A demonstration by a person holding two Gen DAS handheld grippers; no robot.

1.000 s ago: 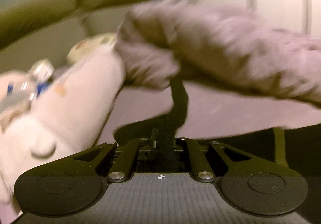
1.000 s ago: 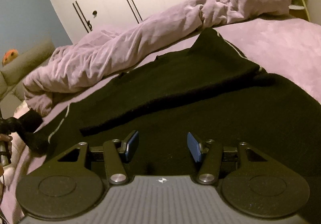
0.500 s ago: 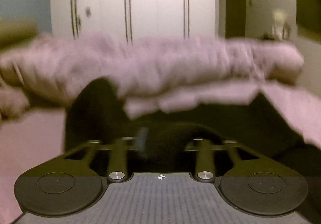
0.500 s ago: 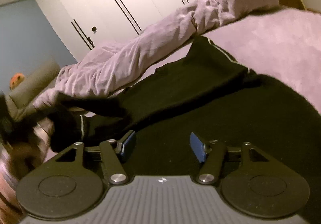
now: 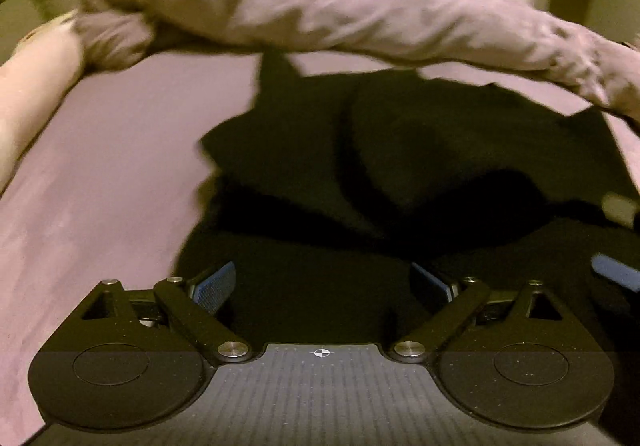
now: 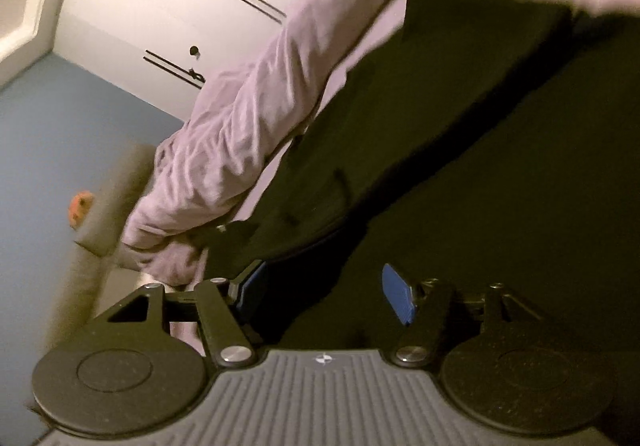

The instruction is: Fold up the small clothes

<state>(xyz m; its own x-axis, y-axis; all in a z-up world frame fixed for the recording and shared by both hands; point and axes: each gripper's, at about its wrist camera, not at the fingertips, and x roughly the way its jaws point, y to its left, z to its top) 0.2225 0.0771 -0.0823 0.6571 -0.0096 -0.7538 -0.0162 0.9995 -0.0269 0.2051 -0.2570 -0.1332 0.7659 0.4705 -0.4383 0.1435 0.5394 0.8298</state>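
**On the bed, a dark garment lies half-gathered with both grippers empty**

Across the mauve bed [image 5: 120, 150] lies the black garment [image 5: 400, 166], a soft, matte knit with a slightly fuzzy nap. One flap is doubled over its middle, leaving a rounded hump and deep shadowed creases, so I judge the fold as begun but not squared off. Its far edge reaches almost to the rolled duvet [image 5: 320, 2], a crumpled lilac bolster running along the back of the bed.

Just over the garment's near edge, the left gripper [image 5: 324, 286] hovers with its blue-padded fingers spread wide and nothing between them. The right gripper [image 6: 324, 286], tilted steeply over the garment's other side, is likewise parted and empty. Both probably sit low and close so an edge can be pinched next.

Limp cloth like this will sag and slide unless caught near a corner.

Beyond the duvet stand pale wardrobe doors [image 6: 168, 6] with thin dark handles.
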